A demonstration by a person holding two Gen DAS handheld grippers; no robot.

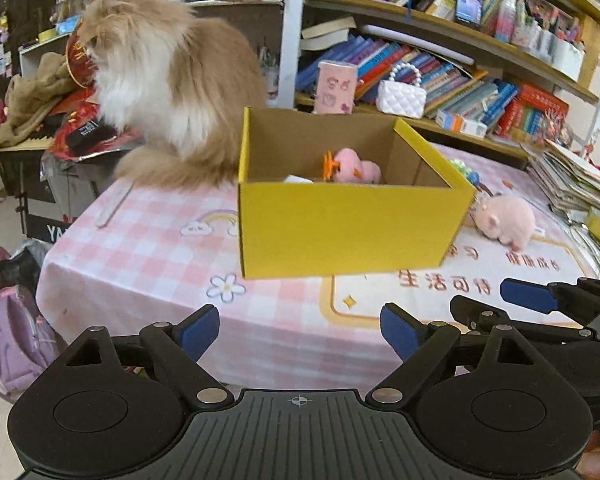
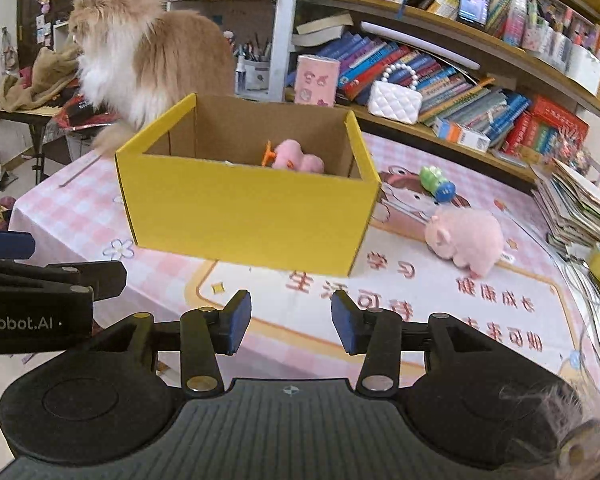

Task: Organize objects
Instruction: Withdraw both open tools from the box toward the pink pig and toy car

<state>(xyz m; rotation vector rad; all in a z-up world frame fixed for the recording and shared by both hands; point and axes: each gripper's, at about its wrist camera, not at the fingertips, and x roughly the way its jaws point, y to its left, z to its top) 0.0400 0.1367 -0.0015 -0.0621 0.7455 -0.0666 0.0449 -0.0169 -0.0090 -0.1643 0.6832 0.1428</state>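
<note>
Pink checked tablecloth [image 1: 148,248], yellow box [image 1: 340,228] beyond both empty hand-held grippers: left [image 1: 300,330] wide, right [image 2: 291,322] narrower.

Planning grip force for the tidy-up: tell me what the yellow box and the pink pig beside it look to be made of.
Yellow box: looks like corrugated cardboard, with a matte yellow outer face, a raw brown inside and thin folded walls.
Pink pig: seems to be a soft plush toy, with a fuzzy pile and blurred, rounded edges; its filling cannot be seen.
</note>
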